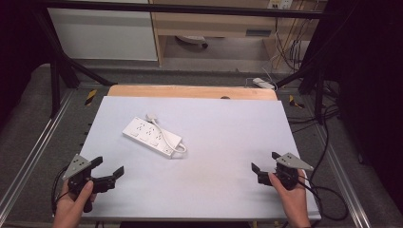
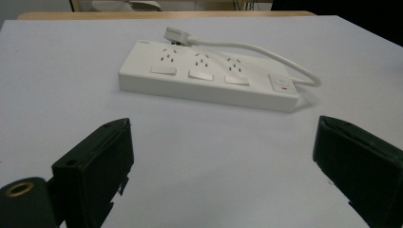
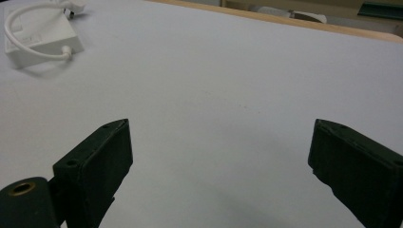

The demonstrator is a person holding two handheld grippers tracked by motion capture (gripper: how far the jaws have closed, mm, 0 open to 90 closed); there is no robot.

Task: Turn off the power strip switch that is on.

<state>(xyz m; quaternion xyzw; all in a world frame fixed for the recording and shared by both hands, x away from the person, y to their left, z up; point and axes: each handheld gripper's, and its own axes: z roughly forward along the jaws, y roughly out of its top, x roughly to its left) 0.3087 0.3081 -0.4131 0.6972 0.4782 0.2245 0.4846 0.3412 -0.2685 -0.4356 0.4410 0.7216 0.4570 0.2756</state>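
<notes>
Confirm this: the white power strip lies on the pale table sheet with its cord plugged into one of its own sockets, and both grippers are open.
Not quite. The white power strip's plug lies loose on the pale table sheet behind the strip, in no socket, as the left gripper view shows. Both the left gripper and right gripper are open.

Left gripper (image 1: 110,166) and right gripper (image 1: 264,161) held low, fingers apparently spread wide.

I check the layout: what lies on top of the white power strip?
Its own white cable crosses the top of the power strip, plug beyond its far edge. The underside is hidden.
</notes>
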